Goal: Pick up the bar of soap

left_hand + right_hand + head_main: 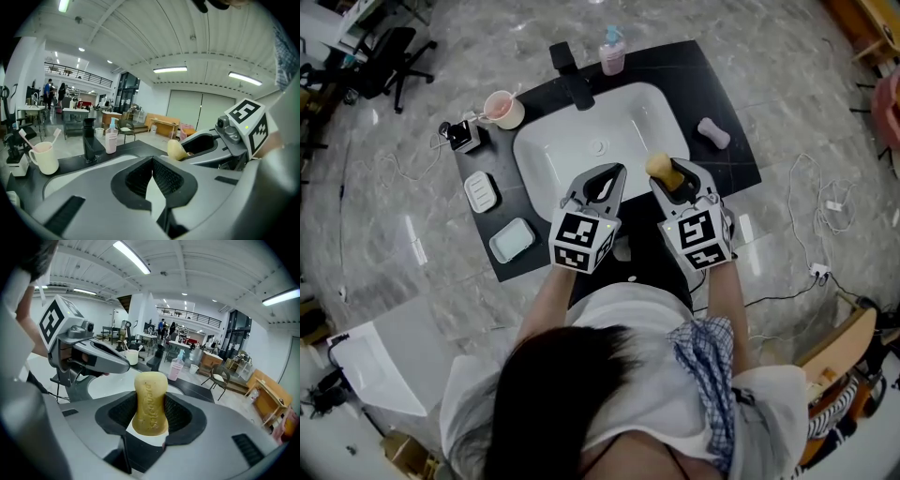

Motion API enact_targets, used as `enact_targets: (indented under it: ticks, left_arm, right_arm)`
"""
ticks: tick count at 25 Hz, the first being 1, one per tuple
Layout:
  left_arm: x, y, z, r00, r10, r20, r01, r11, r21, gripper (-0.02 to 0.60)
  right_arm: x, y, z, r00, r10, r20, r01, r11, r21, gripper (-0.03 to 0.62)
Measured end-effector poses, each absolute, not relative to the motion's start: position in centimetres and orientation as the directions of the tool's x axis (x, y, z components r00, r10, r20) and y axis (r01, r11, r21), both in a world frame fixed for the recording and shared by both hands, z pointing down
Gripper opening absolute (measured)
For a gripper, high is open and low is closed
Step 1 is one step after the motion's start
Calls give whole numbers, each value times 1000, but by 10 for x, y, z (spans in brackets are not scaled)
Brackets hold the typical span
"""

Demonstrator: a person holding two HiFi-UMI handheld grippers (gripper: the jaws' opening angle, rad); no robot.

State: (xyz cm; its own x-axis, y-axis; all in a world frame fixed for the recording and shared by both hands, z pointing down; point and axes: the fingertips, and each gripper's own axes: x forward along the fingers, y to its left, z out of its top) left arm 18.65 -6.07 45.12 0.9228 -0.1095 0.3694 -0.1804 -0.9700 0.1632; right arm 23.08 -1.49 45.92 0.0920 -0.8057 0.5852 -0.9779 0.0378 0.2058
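Observation:
A yellow bar of soap (pixel 662 168) (pixel 150 401) stands upright between the pads of my right gripper (pixel 668 174) (pixel 150 414), which is shut on it. It hangs over the near right rim of the white sink (pixel 572 141). In the left gripper view the soap (pixel 176 150) pokes out of the right gripper (pixel 211 145). My left gripper (pixel 606 175) (pixel 152 165) is beside it to the left, over the sink's front edge. Its tips meet and nothing is between them. The right gripper view shows the left gripper (pixel 93 355) at the left.
On the black counter (pixel 712 89) stand a black faucet (pixel 572 75), a pink dispenser bottle (pixel 612 52), a cup with toothbrushes (pixel 503 110), a white soap dish (pixel 481 191), a pale blue tray (pixel 512 240) and a pink object (pixel 713 133). Cables lie on the floor.

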Motion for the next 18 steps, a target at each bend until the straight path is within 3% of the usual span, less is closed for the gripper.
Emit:
enact_targets:
  ticks: [18]
  left_arm:
    - [258,-15,454,930,33,366,-34,-984,175,11]
  right_arm:
    - [298,38,470,224,-766,603,-971,-126,201,195]
